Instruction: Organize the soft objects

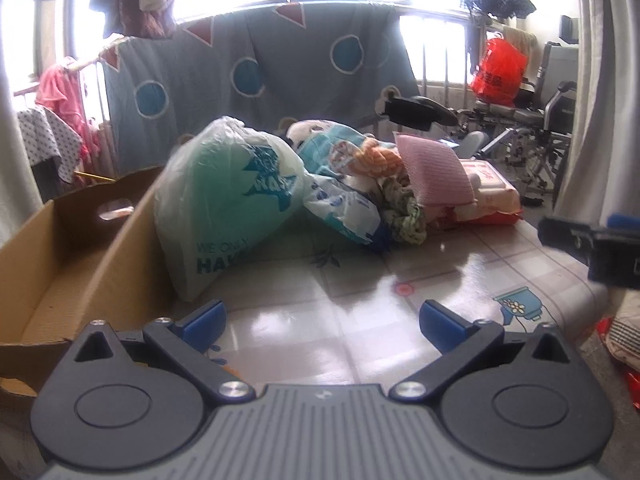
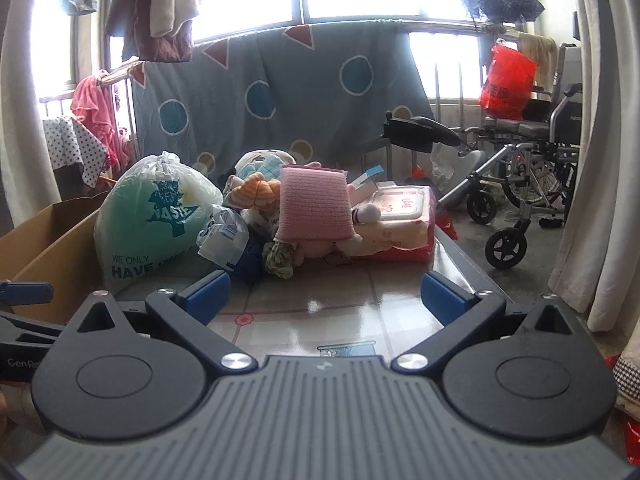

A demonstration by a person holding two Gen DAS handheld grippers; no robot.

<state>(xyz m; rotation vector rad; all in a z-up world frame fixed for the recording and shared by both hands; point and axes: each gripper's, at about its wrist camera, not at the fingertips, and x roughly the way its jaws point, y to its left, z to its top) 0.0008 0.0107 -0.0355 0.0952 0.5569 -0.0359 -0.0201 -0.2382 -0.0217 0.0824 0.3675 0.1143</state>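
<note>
Several soft items: one heap at the far end of the table, none in the cardboard box yet
left gripper: jaws spread wide, nothing between them, low over the glossy tablecloth, well short of the heap
right gripper: jaws spread wide, empty, aimed at the heap's middle
box: open, at the table's left edge, looks empty from the left wrist view; likely the drop spot
green plastic bag: knotted on top, bulging, touching the box wall; judged light and squashy, film slippery; best hold is the knot or a bunched fold, not the smooth belly
pink knit cushion: upright, leaning on the heap, in front of the wet-wipes pack; soft, grippy knit; pinch a top corner or edge
wet-wipes pack: flat, at the heap's right; likely the heaviest item, slick wrapper; grip a short side
plush toy: behind the cushion, partly hidden; light, compressible
blue-white packet: between bag and cushion, crinkly, contents unclear
green knit bundle: low at the heap's front, loose, may snag
risk: pulling the cushion may topple its neighbours
</note>
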